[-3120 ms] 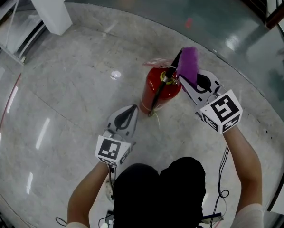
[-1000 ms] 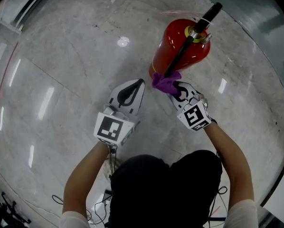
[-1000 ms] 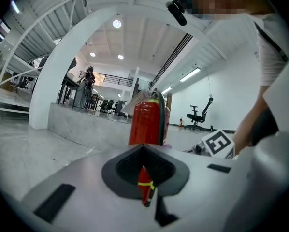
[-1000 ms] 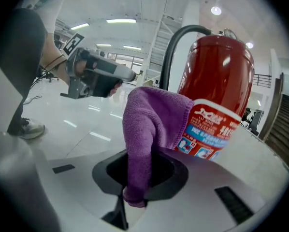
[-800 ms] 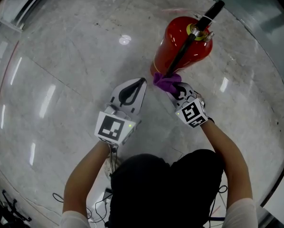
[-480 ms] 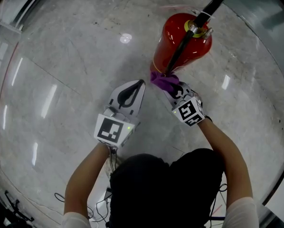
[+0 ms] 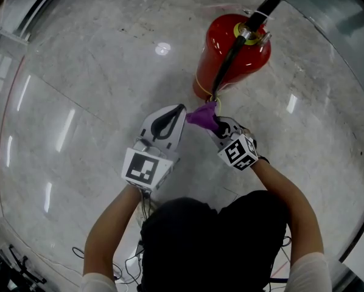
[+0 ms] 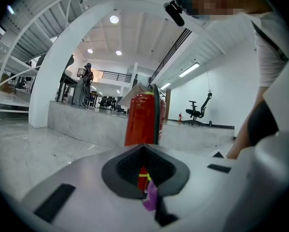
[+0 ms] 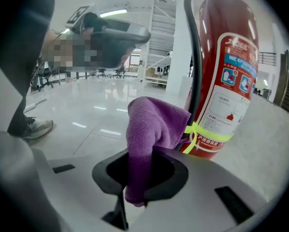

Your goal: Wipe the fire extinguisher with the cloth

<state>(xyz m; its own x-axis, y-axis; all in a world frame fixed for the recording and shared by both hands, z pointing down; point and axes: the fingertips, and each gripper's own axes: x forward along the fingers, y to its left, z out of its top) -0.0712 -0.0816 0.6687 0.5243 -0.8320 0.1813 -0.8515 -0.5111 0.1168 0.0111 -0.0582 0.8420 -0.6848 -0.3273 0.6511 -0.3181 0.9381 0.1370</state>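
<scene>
Right gripper (image 7: 215,125) sits at centre frame in the head view, fingers clamped on the purple cloth (image 7: 201,115); its own view shows the cloth pinched in the slot, with a bunched fold standing up above the fingers. The fire extinguisher (image 7: 234,50) is at upper right of centre, standing upright on the floor (image 7: 97,72). Its long axis is vertical, which in the head view reads as a slant from the base at lower left to the valve at upper right. From the right fingers the cylinder lies up and slightly right, base end closest. The cloth is just beside the base; contact with the red wall can't be told. The black hose (image 7: 227,62) runs down the near side of the body, ending near a yellow band (image 9: 202,134) low on the cylinder, just beyond the cloth. Left gripper (image 7: 178,111) is lower left of the cloth, just beside it, fingers together with nothing between them; the red body shows beyond them in its view. The right gripper is nearer the extinguisher and has the cloth, so the next wipe probably means pushing up-right onto the lower wall beside the hose. No containers in view.
</scene>
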